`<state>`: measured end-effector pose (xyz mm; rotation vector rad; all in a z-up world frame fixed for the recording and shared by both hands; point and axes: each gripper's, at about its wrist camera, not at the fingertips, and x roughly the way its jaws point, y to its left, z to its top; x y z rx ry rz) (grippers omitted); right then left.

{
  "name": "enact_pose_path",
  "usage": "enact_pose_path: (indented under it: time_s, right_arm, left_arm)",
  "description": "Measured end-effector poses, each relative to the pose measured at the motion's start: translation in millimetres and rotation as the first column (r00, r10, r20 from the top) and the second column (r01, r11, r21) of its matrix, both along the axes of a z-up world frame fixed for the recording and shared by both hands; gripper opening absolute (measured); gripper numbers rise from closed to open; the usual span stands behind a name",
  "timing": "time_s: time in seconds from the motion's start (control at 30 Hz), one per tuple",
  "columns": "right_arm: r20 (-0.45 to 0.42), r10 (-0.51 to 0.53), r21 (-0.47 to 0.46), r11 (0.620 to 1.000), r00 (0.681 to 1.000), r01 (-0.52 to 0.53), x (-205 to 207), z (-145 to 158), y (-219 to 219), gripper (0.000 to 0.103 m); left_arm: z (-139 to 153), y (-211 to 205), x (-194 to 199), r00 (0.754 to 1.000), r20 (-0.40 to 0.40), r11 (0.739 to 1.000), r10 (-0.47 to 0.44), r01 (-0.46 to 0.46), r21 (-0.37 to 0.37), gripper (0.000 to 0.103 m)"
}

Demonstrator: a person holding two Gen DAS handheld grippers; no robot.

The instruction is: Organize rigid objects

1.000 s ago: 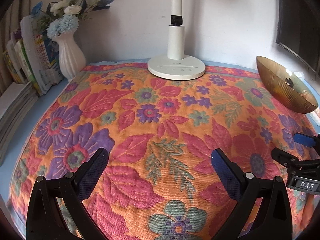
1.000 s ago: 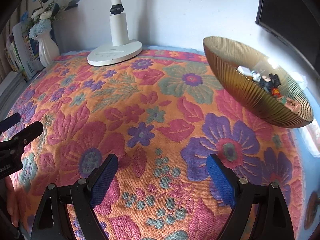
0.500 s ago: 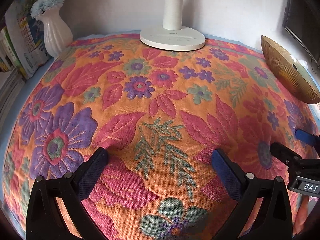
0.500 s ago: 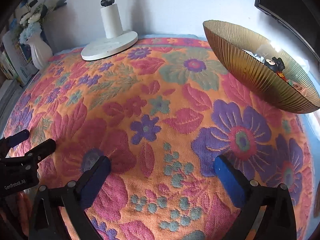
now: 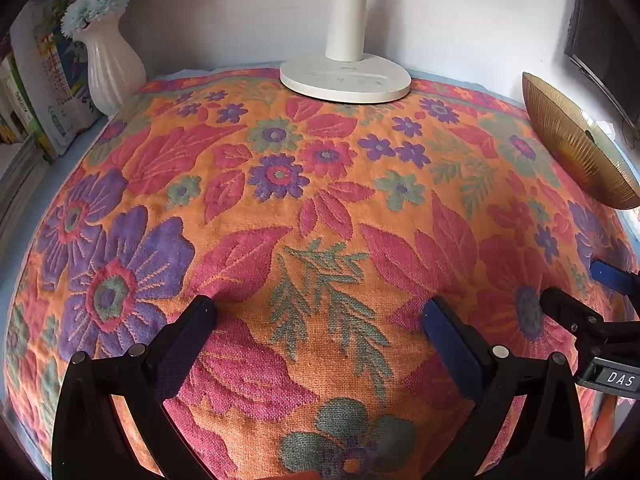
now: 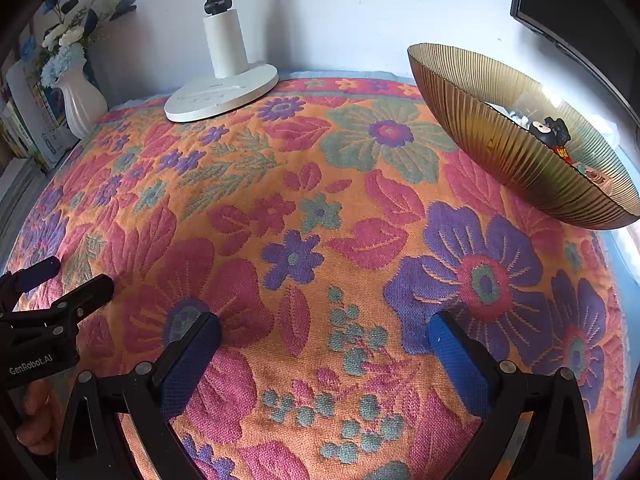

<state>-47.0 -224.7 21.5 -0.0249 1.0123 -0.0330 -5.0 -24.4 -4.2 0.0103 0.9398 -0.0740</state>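
Small rigid objects (image 6: pixel 554 136), a dark figurine among them, lie in the ribbed golden bowl (image 6: pixel 492 152) at the far right of the floral cloth (image 6: pixel 320 240). Left wrist view: the left gripper (image 5: pixel 320 320) hangs jaws spread and empty over bare cloth, the bowl's outer wall at the right edge, a white lamp base (image 5: pixel 345 80) and vase (image 5: pixel 114 68) behind. Right wrist view: the right gripper (image 6: pixel 324 336) stands fully spread, holding nothing, the bowl well beyond it. No loose object shows on the cloth; the task appears finished, so both grippers best withdraw clear of the bowl's rim.
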Motion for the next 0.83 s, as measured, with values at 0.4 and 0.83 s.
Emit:
enact_pose_path:
  time_s: [0.4, 0.83]
  right_arm:
    - [0.005, -0.008, 0.003, 1.000, 1.000, 0.008, -4.6, 0.3, 2.9, 0.103]
    - [0.004, -0.010, 0.000, 1.000, 1.000, 0.010, -4.3, 0.5, 3.5, 0.103]
  left_arm:
    - [0.7, -0.1, -3.8, 1.000, 0.005, 1.000, 0.001, -0.001, -0.001, 0.103]
    - [1.0, -2.8, -5.3, 1.000, 0.005, 1.000, 0.003, -0.003, 0.006, 0.103]
